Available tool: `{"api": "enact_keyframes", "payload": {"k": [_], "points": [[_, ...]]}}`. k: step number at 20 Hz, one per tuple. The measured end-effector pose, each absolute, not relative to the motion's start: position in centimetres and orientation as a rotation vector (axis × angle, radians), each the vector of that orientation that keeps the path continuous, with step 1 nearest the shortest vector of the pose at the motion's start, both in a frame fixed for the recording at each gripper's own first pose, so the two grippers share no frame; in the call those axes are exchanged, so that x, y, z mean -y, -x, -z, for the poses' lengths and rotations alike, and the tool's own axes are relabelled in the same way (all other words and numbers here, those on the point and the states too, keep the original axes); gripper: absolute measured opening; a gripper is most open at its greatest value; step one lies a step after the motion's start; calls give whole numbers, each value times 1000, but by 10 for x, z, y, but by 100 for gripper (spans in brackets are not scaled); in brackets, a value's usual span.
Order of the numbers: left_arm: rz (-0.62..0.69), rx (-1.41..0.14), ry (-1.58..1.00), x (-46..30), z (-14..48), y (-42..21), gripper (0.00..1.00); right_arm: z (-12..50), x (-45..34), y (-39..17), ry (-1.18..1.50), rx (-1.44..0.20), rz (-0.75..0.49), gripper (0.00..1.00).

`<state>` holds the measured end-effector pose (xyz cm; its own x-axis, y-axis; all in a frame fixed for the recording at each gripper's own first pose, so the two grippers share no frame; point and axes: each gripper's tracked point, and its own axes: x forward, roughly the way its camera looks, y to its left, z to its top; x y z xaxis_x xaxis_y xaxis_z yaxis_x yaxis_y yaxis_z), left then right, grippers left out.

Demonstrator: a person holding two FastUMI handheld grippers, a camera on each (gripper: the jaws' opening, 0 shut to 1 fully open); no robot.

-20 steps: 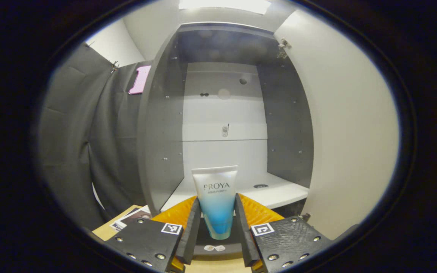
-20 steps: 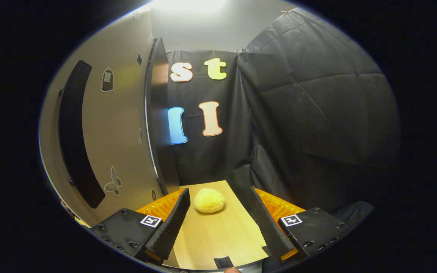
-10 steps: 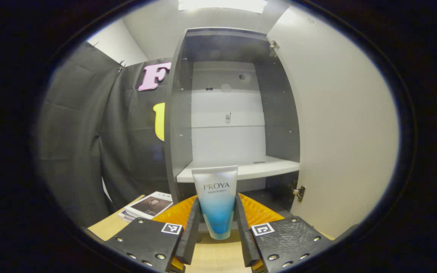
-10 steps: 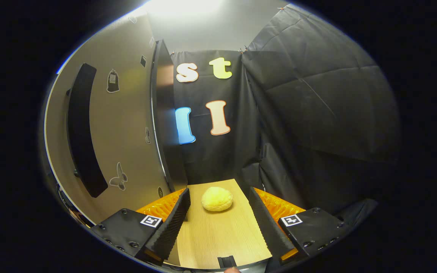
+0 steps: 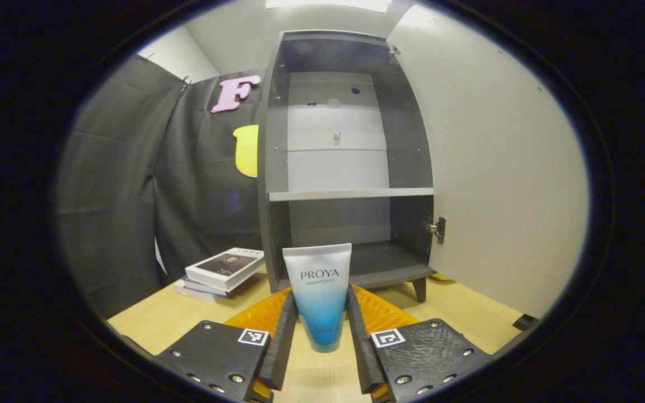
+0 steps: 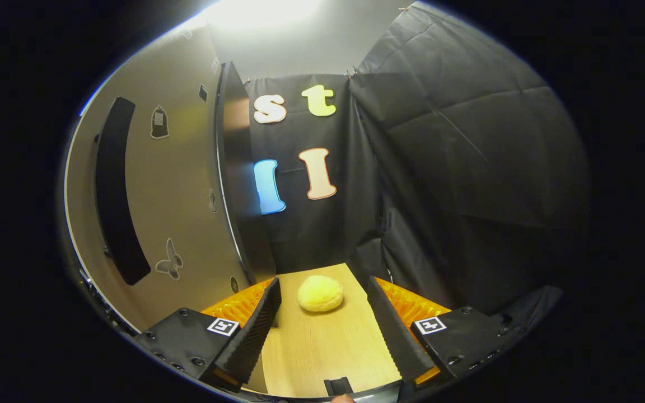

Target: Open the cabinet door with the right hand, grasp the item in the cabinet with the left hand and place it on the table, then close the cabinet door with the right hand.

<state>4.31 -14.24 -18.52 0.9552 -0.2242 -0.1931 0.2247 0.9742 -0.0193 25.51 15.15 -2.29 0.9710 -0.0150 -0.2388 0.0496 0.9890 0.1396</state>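
Item: tube [image 5: 320,296], lower centre of frame, clamped at its lower half by the left hand-held gripper [image 5: 319,336], above the worktop [image 5: 188,319]. Likely light, soft-walled, slick; hold low, gently. Cabinet [image 5: 345,168] empty, door [image 5: 496,168] open at right. Books [image 5: 221,271] lower left. Right hand-held gripper [image 6: 322,330] wide open, empty, near bun [image 6: 320,294]. Worktop ahead free.

A tube [image 5: 320,291] is seen at the lower centre of the left gripper view, white at the top and shaded down into bright blue, with dark lettering. The cabinet [image 5: 277,168] behind it is coloured dark grey, with a pale back panel and a light shelf edge; its door [image 5: 496,168] is off-white. The table [image 5: 468,313] is shown in light yellowish wood grain. In the right gripper view, a pale yellow round object [image 6: 320,293] is seen at lower centre, and the door's outer face [image 6: 177,179] is marked with a black handle strip and small dark stickers.
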Motion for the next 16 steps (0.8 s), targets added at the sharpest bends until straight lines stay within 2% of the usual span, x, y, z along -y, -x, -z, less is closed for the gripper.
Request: {"api": "enact_keyframes", "payload": {"k": [1, 3, 5, 6, 12, 14, 15, 16], "points": [[228, -210, 7, 141, 197, -38, 49, 24, -154, -255, -136, -240, 33, 98], [228, -236, 35, 140, 219, -33, 49, 27, -159, -256, -123, -244, 28, 98], [224, -241, 50, 139, 233, -34, 55, 28, -162, -255, -116, -246, 30, 98], [224, -241, 50, 139, 240, -33, 49, 26, -161, -255, -111, -239, 38, 98], [203, -277, 38, 132, 285, -16, 48, 20, -163, -259, -115, -234, 48, 98], [193, -286, 43, 130, 296, -12, 55, 21, -164, -260, -101, -236, 51, 98], [190, -290, 43, 130, 299, -10, 52, 21, -166, -260, -97, -236, 48, 98], [186, -295, 40, 128, 302, -9, 53, 22, -167, -260, -94, -241, 44, 98]]}}
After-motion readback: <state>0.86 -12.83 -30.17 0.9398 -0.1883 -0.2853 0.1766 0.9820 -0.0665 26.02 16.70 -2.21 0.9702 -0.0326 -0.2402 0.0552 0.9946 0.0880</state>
